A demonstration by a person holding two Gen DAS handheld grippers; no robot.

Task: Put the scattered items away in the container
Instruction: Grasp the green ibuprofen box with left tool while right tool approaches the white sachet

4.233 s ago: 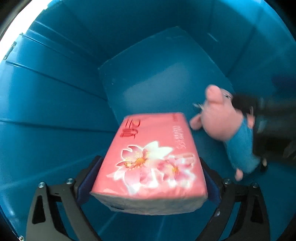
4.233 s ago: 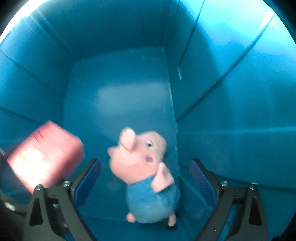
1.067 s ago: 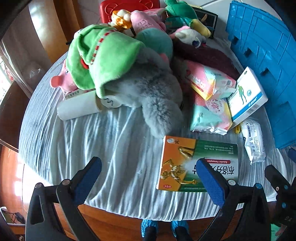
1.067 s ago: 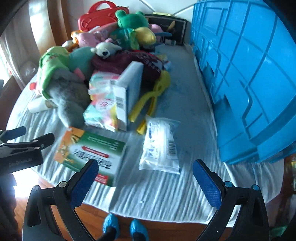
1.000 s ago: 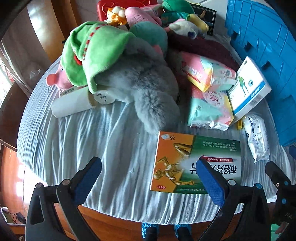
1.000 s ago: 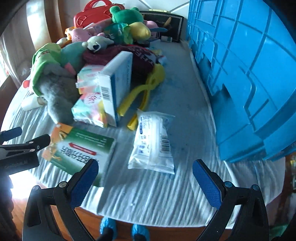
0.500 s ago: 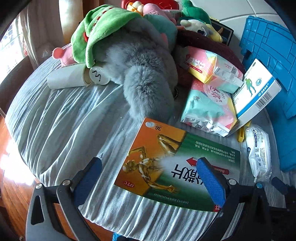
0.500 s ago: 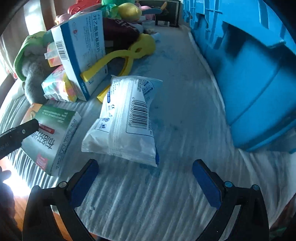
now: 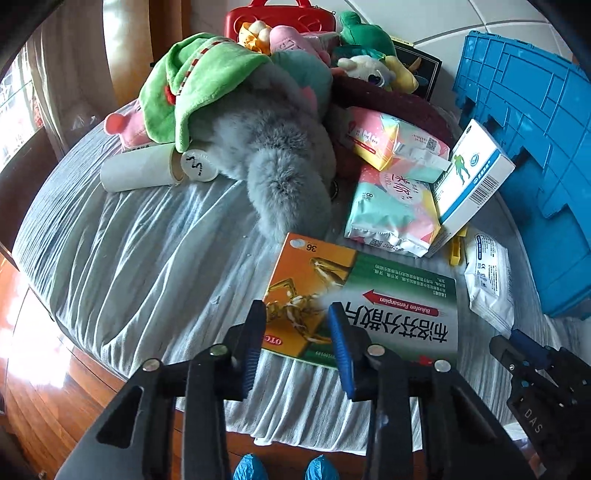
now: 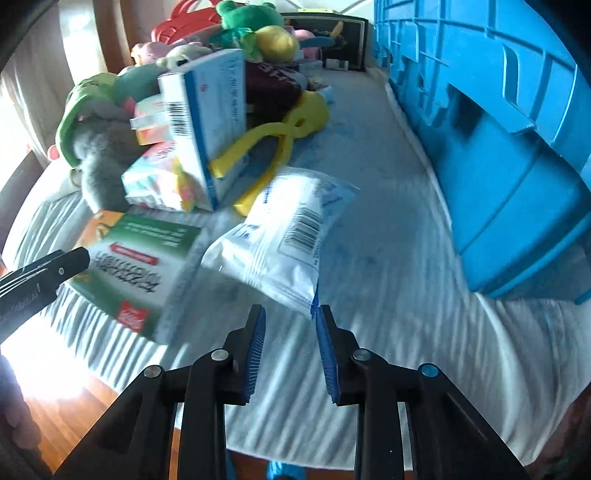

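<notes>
Closing over the near left corner of the orange-and-green medicine box [image 9: 364, 299], left gripper [image 9: 297, 321] with jaws narrowing, the box corner showing between the blue pads [image 9: 338, 332], though actual pressing on it cannot be told. Lying flat on the grey striped cloth [image 9: 147, 258], near the table's front edge, just in front of the grey plush toy [image 9: 273, 166]. Leaning against the pastel tissue packs [image 9: 391, 206] behind it, a white-and-blue carton [image 9: 469, 181], tilted on edge. Resting just right of the medicine box, a white sealed pouch [image 9: 489, 280], with the blue container [image 9: 535, 147] standing beyond on the right.

Closing too, right gripper [image 10: 290, 325], jaws drawn close together, the pouch's [image 10: 280, 243] near corner just at the right pad's tip; whether anything sits between the pads cannot be told, the view being blurred. Seen from here: yellow plastic tongs [image 10: 269, 147] lying behind the pouch, beside the carton [image 10: 210, 122]; the blue container's [image 10: 498, 147] ribbed wall rising along the right; the medicine box [image 10: 136, 258] to the left, with the other gripper's black arm reaching in over it.

Piled at the back of the table: a green plush [image 9: 199, 81], a red case [image 9: 280, 18], more soft toys. Lying on its side by the grey plush, a white roll [image 9: 147, 171]. Below the table edge, blue shoe covers [image 9: 251, 467] on a wooden floor.
</notes>
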